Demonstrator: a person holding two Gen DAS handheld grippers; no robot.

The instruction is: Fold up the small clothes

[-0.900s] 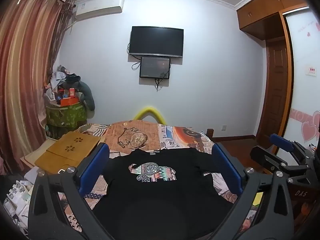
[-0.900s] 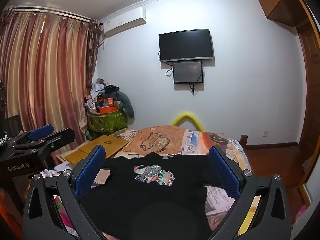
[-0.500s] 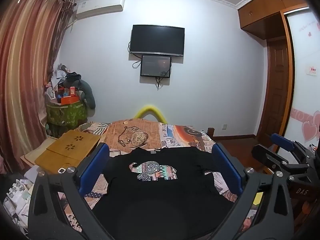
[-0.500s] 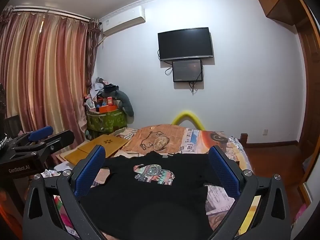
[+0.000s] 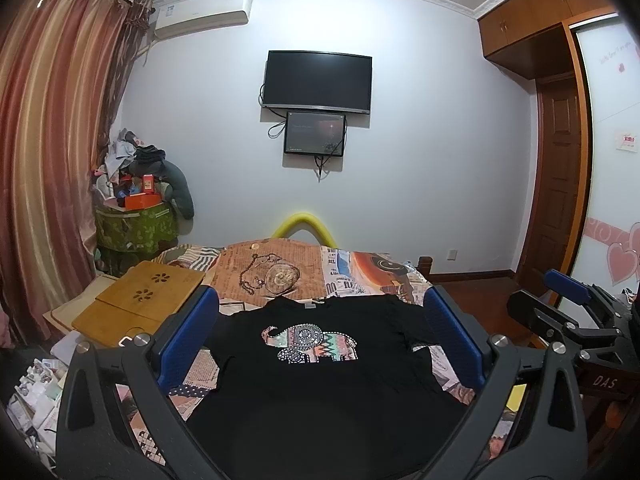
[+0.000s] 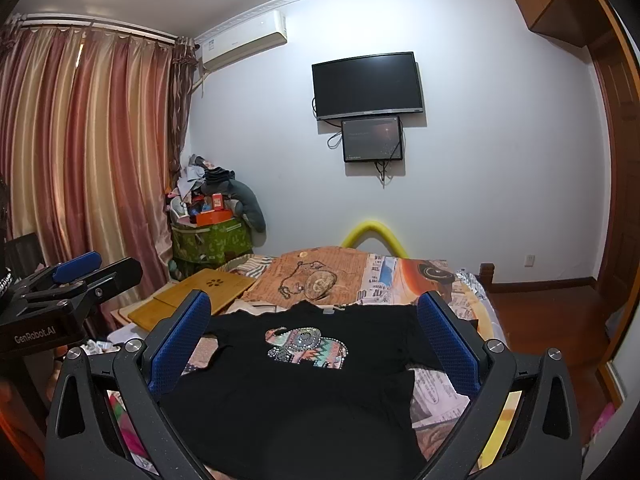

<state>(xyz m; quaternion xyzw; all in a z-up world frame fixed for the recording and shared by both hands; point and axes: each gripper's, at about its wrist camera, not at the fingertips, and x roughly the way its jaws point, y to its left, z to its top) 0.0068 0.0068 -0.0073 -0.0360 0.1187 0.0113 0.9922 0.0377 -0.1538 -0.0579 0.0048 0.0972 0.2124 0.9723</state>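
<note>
A small black T-shirt [image 5: 320, 384] with a patterned elephant print lies flat, face up, on the bed, its collar toward the far wall; the right wrist view shows the same T-shirt [image 6: 296, 392]. My left gripper [image 5: 320, 332] hovers above its near part, jaws wide open, nothing between the blue pads. My right gripper [image 6: 312, 332] is likewise open and empty over the shirt. Each gripper appears at the edge of the other's view: the right gripper [image 5: 576, 312] beside the left, the left gripper [image 6: 76, 276] beside the right. The shirt's near hem is hidden below both frames.
The bed [image 5: 360, 268] wears a patchwork printed cover. Bamboo lap trays [image 5: 140, 300] lie on its left side, papers and clutter below them. A piled green cabinet [image 5: 136, 224] stands by the curtains. Wooden floor [image 6: 552, 320] and a door lie to the right.
Both views have shifted only slightly; the grippers stay open above the shirt, and the shirt has not moved.
</note>
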